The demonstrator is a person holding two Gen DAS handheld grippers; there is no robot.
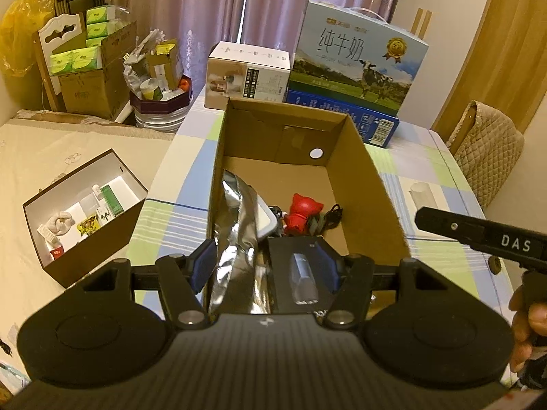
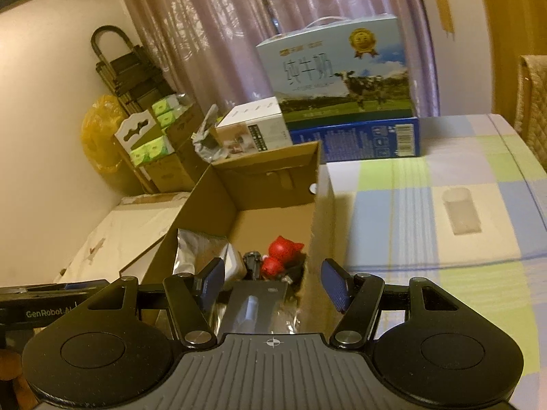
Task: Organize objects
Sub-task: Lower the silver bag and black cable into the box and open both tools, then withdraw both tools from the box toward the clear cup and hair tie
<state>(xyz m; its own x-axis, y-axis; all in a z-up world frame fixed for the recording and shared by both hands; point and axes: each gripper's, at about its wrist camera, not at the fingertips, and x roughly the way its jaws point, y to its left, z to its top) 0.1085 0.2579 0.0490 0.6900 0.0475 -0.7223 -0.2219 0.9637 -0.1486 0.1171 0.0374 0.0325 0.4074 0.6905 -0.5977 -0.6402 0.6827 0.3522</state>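
Note:
An open cardboard box [image 1: 362,171] stands on the checked tablecloth; it also shows in the right wrist view [image 2: 205,198]. Inside lie a silver foil bag [image 1: 236,232], a red toy [image 1: 302,213], a black cable [image 1: 333,217], a white-edged item [image 1: 265,218] and a black packaged box [image 1: 299,273]. My left gripper [image 1: 268,266] is open above the box's near end, its pads either side of the foil bag and black box. My right gripper [image 2: 277,285] is open and empty, straddling the box's right wall above the black box [image 2: 254,304]. The right gripper also shows in the left wrist view [image 1: 478,235].
A milk carton case [image 1: 359,58] on a blue box [image 1: 372,123] and a white appliance box [image 1: 246,75] stand behind the cardboard box. A brown box of small items [image 1: 85,212] sits on the bed at left. A padded chair [image 1: 489,150] is at right.

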